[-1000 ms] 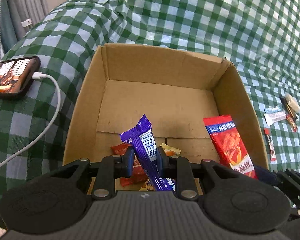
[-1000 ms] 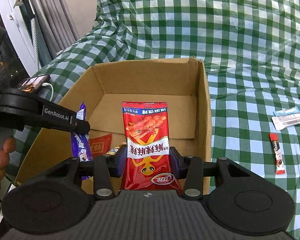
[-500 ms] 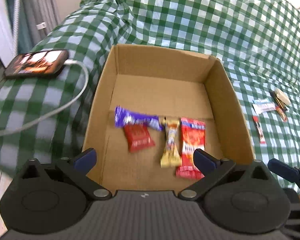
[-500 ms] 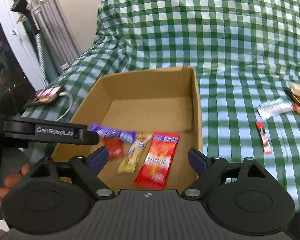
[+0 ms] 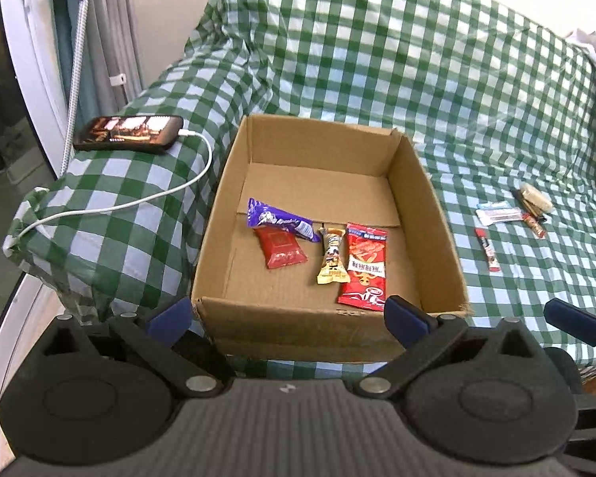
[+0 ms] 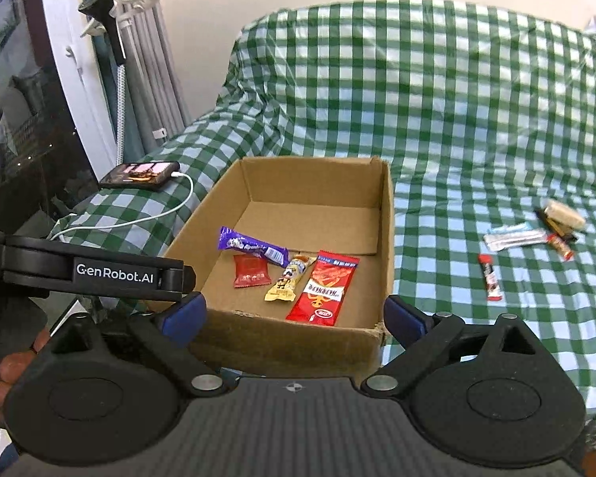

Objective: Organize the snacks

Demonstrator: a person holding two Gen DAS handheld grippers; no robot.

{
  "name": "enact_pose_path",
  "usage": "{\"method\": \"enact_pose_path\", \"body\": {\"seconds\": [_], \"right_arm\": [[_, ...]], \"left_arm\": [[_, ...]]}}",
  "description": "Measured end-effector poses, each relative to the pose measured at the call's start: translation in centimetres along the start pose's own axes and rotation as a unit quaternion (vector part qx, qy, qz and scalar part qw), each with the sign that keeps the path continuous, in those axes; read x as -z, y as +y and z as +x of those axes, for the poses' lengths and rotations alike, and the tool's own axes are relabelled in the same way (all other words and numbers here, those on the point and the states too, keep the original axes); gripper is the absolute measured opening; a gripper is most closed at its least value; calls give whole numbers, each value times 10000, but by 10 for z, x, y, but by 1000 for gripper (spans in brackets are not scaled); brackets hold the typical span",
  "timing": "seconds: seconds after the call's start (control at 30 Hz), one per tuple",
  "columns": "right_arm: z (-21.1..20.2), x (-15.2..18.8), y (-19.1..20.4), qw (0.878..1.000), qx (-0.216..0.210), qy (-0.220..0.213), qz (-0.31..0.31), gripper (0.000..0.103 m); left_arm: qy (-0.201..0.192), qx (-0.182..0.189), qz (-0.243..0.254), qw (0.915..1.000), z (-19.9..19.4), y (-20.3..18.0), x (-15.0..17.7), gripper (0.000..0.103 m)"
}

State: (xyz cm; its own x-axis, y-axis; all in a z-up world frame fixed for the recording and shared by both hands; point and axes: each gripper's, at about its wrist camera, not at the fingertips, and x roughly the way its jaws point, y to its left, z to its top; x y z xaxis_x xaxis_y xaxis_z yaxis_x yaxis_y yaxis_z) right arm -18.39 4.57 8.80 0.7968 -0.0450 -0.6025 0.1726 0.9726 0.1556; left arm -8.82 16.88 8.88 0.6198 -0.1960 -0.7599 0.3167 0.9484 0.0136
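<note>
Left gripper [image 5: 282, 316] and right gripper [image 6: 294, 316]: jaws just been opening, now standing wide apart, nothing between them. Purple bar [image 5: 280, 220] and long red packet [image 5: 363, 266], clamped 1 second ago, now lying on floor of cardboard box [image 5: 429, 214], beside small red pouch [image 5: 282, 248] and yellow bar [image 5: 331, 258]. Both grippers backing away from box. Remaining snacks [image 6: 528, 238] waiting at right of frame on checked cover; likely next pick.

Even indoor light, soft shadows, sharp centre, strong fisheye bending at edges, dark corners
</note>
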Motion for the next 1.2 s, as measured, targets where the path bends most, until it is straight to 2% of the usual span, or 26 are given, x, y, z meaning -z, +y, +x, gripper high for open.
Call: {"method": "enact_pose_path", "body": {"seconds": [0.23,0.5,1.2], "right_arm": [[-26,4,0,9994,98,-332,6,98],[-34,8,4,9991,108,-416,-47,98],[-22,10,-11,9994,104,-262,221,98]], "left_arm": [[-255,-6,149,9996,-26,-5,9,103],[-293,-3,124,9995,-33,-3,14,103],[-116,-79,204,9997,-19,-8,7,103]]}}
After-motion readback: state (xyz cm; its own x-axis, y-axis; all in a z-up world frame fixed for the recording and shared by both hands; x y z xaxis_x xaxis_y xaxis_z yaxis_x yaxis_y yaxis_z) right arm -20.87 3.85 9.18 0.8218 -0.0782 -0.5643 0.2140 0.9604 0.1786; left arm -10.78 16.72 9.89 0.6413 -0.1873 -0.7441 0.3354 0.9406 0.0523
